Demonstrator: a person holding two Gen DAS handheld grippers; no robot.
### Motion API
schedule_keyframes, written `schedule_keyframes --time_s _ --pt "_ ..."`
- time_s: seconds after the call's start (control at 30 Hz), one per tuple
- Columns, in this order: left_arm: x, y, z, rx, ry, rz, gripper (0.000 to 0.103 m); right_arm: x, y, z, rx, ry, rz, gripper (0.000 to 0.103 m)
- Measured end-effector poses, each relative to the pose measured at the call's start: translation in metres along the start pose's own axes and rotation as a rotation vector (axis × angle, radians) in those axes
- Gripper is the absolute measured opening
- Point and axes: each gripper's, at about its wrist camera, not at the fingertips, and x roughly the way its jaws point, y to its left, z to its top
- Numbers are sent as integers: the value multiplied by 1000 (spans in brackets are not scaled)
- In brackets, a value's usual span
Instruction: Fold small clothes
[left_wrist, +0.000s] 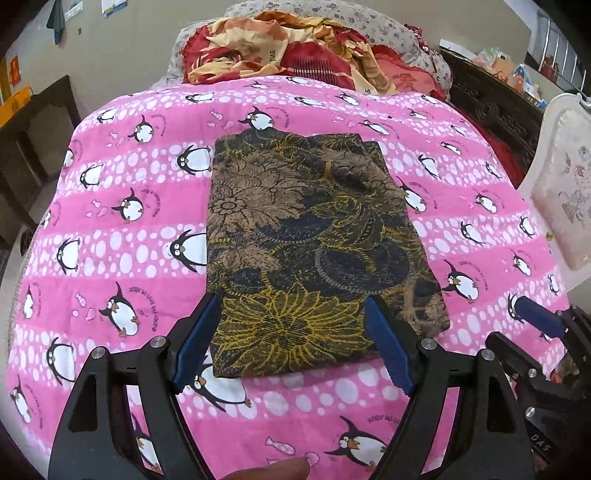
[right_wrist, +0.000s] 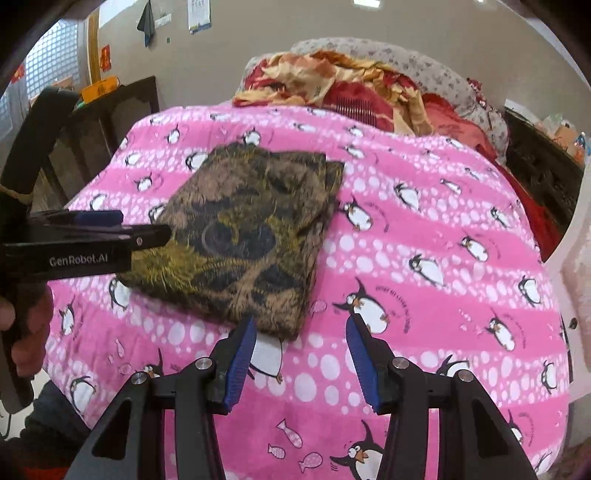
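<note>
**A:** Left wrist view first. The left tongs (left_wrist: 293, 339) stand wide open, blue pads spread to either side of the near end of the folded cloth (left_wrist: 310, 243), and they hold nothing. The cloth lies dead ahead on the pink penguin quilt (left_wrist: 122, 206) that covers the bed, its long axis running from near to far, straight away from the tongs.

**B:** And it reads as a thin woven print, brown and black with yellow flower outlines. It sits as a flat rectangle, though a lower layer pokes out along the right and far edges, so the stack is not square. A fingertip shows at the bottom edge of the picture, and the right tongs (left_wrist: 535, 317) peek in at the right, just beside the cloth's near right corner.

**A:** Over to the right wrist view. The right tongs are parted, roughly half open, and empty. The cloth's near corner lies just ahead and left of the left pad; whether they touch is not clear.

**B:** The left tongs reach in from the left over the cloth's left edge. A heap of red and gold bedding (right_wrist: 354, 88) sits at the far end.

**A:** The left looks nearer the middle of the near edge; the cloth looks close to folded, perhaps one fold left.
</note>
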Motion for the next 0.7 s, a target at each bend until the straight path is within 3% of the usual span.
schedule_keyframes --time_s 0.4,0.47,0.53,0.7 --pt "-2 -5 0 4 22 24 80 -7 -16 3 65 -14 -10 49" --pt "-1 -6 0 8 26 28 80 -6 -20 3 82 -19 1 54" --pt "0 -7 0 12 31 31 80 -6 -24 2 104 -39 -8 75" --pt "3 -8 1 16 42 39 80 -6 -31 1 127 -61 -2 84"
